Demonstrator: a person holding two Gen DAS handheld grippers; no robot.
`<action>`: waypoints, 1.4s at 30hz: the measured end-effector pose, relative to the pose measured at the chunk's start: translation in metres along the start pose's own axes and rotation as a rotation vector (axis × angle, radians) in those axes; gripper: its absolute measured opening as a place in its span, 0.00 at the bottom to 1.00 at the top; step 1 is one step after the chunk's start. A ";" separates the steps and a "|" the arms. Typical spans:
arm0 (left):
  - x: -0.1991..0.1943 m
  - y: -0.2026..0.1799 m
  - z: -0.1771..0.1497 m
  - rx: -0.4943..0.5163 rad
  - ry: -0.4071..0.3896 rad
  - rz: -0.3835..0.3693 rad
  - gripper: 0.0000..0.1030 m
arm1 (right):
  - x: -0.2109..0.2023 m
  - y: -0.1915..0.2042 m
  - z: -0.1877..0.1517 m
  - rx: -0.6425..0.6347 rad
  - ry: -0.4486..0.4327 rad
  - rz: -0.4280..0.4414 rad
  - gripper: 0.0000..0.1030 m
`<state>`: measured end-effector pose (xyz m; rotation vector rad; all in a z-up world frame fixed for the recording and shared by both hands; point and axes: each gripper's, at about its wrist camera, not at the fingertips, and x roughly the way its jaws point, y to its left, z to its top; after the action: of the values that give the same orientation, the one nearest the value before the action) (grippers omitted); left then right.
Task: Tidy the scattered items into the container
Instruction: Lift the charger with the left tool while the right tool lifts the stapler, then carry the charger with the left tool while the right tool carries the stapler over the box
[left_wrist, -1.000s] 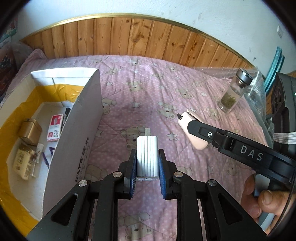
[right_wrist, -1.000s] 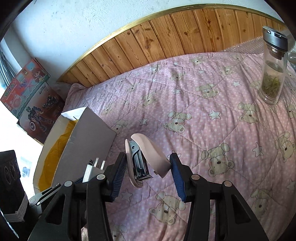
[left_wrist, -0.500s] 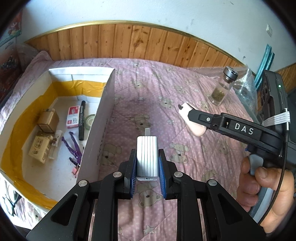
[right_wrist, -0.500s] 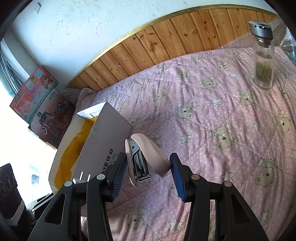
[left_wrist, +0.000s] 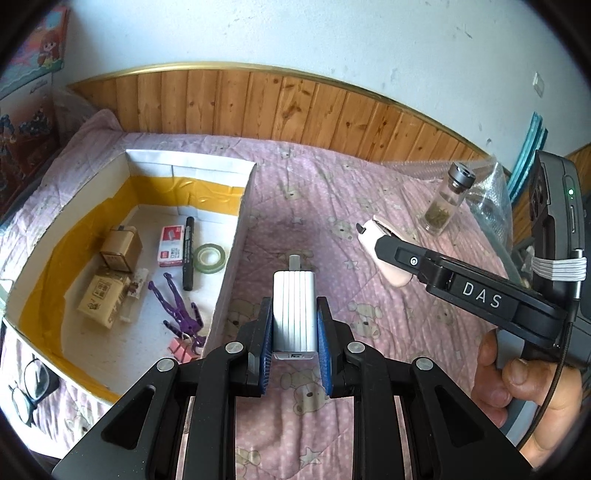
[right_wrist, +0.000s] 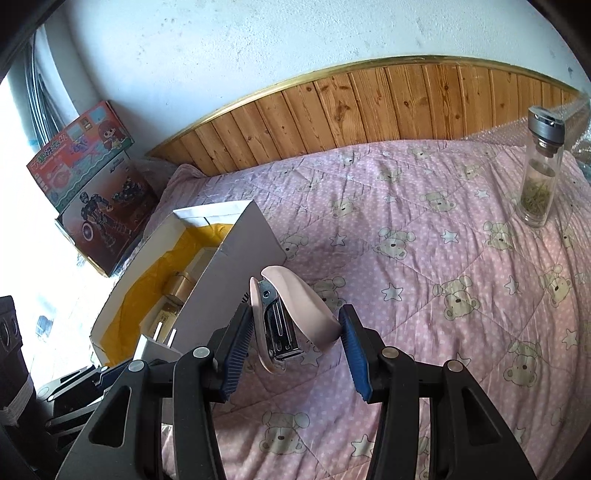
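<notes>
My left gripper (left_wrist: 294, 334) is shut on a white ribbed charger plug (left_wrist: 294, 308), prongs pointing forward, held above the pink quilt just right of the open cardboard box (left_wrist: 236, 236). My right gripper (right_wrist: 295, 332) is shut on a pink stapler (right_wrist: 295, 314), its metal magazine showing. In the left wrist view the stapler (left_wrist: 384, 254) hangs to the right of the box. In the right wrist view the box (right_wrist: 229, 258) lies ahead to the left, and the charger plug (right_wrist: 155, 345) shows beside it.
The box holds small cartons (left_wrist: 122, 245), a red-and-white staple box (left_wrist: 171, 240), a black marker (left_wrist: 188, 254), a tape roll (left_wrist: 209, 257), a purple figure (left_wrist: 177, 306) and pink clips (left_wrist: 183, 349). A glass bottle (right_wrist: 541, 173) stands at the far right. Glasses (left_wrist: 29, 384) lie left of the box.
Both grippers have risen and pulled back, so the box interior is in fuller view. Each still holds its item.
</notes>
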<state>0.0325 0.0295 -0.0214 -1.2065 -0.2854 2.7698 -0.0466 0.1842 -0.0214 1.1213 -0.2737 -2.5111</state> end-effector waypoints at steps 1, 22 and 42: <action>-0.001 0.000 0.000 -0.001 -0.001 -0.001 0.20 | -0.001 0.002 0.000 -0.007 -0.003 -0.004 0.48; -0.026 0.026 -0.002 -0.048 -0.041 0.007 0.20 | -0.016 0.039 0.000 -0.094 -0.058 -0.040 0.48; -0.050 0.071 -0.002 -0.151 -0.077 0.003 0.20 | -0.031 0.081 -0.003 -0.151 -0.094 0.005 0.48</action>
<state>0.0660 -0.0481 -0.0018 -1.1326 -0.5088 2.8462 -0.0047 0.1233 0.0243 0.9441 -0.1101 -2.5362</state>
